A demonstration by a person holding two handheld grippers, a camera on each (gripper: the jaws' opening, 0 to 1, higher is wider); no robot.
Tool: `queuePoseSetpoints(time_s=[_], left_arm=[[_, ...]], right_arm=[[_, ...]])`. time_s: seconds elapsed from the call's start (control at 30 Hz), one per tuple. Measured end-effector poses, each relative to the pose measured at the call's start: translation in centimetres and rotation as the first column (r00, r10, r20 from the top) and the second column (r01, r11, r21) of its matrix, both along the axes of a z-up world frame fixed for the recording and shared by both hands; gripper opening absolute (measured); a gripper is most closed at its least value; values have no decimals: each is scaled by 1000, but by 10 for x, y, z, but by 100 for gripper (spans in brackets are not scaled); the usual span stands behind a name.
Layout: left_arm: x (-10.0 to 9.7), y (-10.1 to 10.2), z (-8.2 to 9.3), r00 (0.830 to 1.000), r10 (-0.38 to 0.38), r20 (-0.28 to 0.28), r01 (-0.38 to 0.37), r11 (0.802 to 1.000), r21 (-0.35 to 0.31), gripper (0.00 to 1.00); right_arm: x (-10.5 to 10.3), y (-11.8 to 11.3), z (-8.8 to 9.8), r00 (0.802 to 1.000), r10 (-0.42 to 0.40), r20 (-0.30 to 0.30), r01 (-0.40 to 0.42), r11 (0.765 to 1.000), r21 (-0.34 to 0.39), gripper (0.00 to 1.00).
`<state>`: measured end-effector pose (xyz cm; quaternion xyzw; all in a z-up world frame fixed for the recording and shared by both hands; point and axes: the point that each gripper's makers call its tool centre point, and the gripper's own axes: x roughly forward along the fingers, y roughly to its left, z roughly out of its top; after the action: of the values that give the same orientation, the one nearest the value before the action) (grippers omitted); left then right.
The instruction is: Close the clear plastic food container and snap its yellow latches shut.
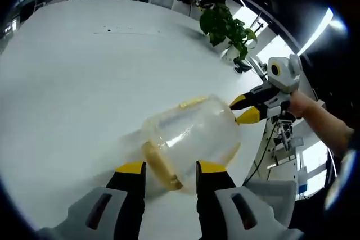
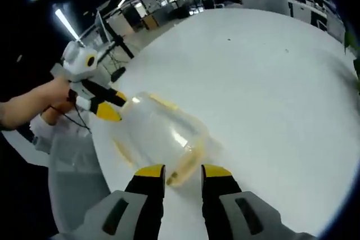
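The jaws of both grippers stand apart, each pair straddling 1 end of the clear plastic food container point(image 1: 188, 139). In the left gripper view, the left gripper point(image 1: 170, 171) has its 2 yellow-tipped jaws on either side of a yellow latch point(image 1: 160, 168) at the near end of the container; contact with the latch cannot be confirmed. The right gripper point(image 1: 246, 109) enters from the right, held by a hand point(image 1: 301, 105), its yellow tips just beside the far end of the container. The container rests on the white table point(image 1: 73, 82). A potted plant point(image 1: 228, 29) stands well apart at the table's far edge.

In the right gripper view, the right gripper point(image 2: 183, 172) brackets the near edge of the container point(image 2: 160, 133), and the left gripper point(image 2: 107, 105) sits at its far side.
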<state>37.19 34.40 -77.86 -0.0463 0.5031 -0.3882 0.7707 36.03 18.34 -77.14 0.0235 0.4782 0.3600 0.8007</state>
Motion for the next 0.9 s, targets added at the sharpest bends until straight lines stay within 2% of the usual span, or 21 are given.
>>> queuePoseSetpoints(time_s=[0.2, 0.37, 0.73, 0.9], left_arm=[[0, -1, -2, 999, 40, -34, -41, 999, -21, 33], [0, -1, -2, 999, 40, -21, -41, 999, -26, 33], [-1, -2, -3, 998, 47, -34, -49, 998, -31, 31], [-2, -3, -3, 998, 62, -29, -63, 997, -45, 30]], right_arm=[[-2, 5, -2, 1000, -8, -22, 9, 999, 46, 20], [-3, 5, -1, 1000, -1, -17, 2, 999, 53, 20], [-2, 6, -2, 1000, 7, -18, -6, 999, 42, 19], [-1, 4, -1, 1000, -16, -23, 18, 999, 51, 14]])
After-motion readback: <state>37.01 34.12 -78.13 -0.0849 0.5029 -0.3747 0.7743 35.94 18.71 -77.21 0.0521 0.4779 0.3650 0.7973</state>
